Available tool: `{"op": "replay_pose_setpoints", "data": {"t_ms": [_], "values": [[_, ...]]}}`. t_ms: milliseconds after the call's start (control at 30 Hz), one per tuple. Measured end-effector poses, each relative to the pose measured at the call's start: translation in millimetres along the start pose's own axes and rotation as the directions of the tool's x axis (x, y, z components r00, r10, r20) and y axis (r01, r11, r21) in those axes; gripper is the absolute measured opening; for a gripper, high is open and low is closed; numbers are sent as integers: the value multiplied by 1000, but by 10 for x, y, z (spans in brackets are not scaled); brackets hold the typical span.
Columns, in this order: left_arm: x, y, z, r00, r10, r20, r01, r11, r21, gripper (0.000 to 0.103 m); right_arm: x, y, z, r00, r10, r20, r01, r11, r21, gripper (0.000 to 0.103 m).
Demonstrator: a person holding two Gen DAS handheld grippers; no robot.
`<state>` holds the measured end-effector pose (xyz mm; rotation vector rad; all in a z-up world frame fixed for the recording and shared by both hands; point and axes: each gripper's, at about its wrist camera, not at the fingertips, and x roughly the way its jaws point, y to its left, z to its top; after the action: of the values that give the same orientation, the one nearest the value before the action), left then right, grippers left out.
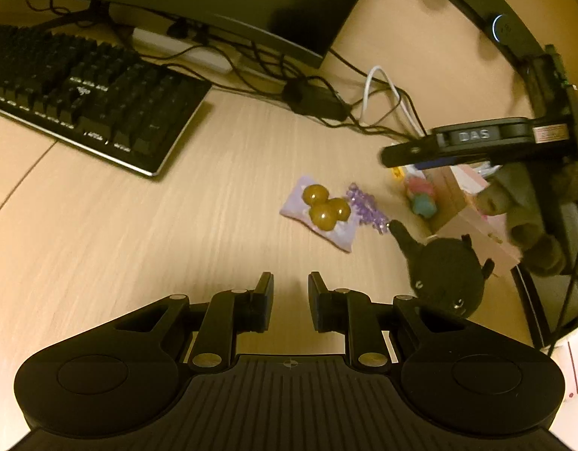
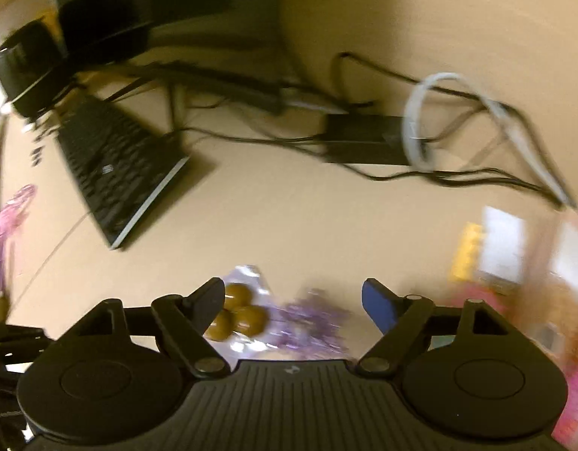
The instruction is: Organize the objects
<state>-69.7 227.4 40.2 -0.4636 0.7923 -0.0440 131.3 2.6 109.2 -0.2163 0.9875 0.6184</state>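
Looks mostly undone: the pouch with brown beads [image 1: 323, 213], purple crystal charm [image 1: 365, 206] and black plush [image 1: 445, 276] sit loose on the desk [image 1: 138, 233] beside the pink box [image 1: 477, 221]. Left gripper [image 1: 290, 293] hovers nearly closed and empty, right gripper [image 2: 292, 302] spread wide above the pouch, gripping nothing

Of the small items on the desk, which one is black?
The plush toy, a dark round figure with pointed ears, beside the box. The pouch and beads are purple.

the right wrist view is smeared: the yellow and pink things [image 2: 473, 259] at right cannot be identified. the keyboard [image 1: 82, 90] runs off the left wrist view's left edge.
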Motion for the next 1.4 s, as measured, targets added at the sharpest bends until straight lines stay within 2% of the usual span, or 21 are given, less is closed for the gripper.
{"op": "replay_pose_setpoints", "data": {"t_ms": [100,267,333,367,433,533,633,733,967,1033,1100,1267,1333,1400], "values": [[2,-19,7,1000,19,8,-19,1000,25,22,15,-50,-5,1000,16,-20,-16,1000,21,89],[-8,-61,78,999,41,30,-43,997,57,22,408,137,-88,990,-11,-137,11,1000,-1,89],[-34,-48,92,998,43,38,-45,998,50,22,492,97,-103,989,-8,-147,11,1000,22,83],[-40,-39,91,998,45,39,-47,998,47,22,508,55,-139,988,2,-153,5,999,44,70],[-30,-21,84,998,49,32,-50,998,43,22,514,3,-174,986,36,-160,-23,996,88,59],[6,-26,64,998,56,20,-57,998,40,22,470,68,-252,988,53,-145,-40,995,92,58],[24,-55,48,998,60,14,-61,998,30,22,357,284,-329,993,47,-107,-43,999,32,58],[24,-89,19,996,84,11,-84,996,22,22,144,495,-451,994,80,-73,-81,997,-15,58],[-22,-179,-58,995,103,6,-103,995,13,22,-347,1091,-1093,999,43,-15,-46,959,-279,58],[-18,-252,-66,995,97,0,-97,995,32,22,-399,1199,-1298,1000,4,-9,-7,943,-333,61],[-11,-346,-78,995,95,-3,-95,994,61,22,-447,1202,-1425,1000,-15,-2,14,941,-337,78],[43,-527,-162,996,81,-26,-77,989,122,22,-704,991,-1613,998,-35,55,46,974,-223,90],[36,-630,-225,999,31,-42,-23,986,162,22,-785,833,-1685,995,-66,78,78,984,-162,90],[17,-763,-310,997,-32,-74,48,971,235,22,-825,638,-1776,990,-117,84,125,987,-97,91]]}}
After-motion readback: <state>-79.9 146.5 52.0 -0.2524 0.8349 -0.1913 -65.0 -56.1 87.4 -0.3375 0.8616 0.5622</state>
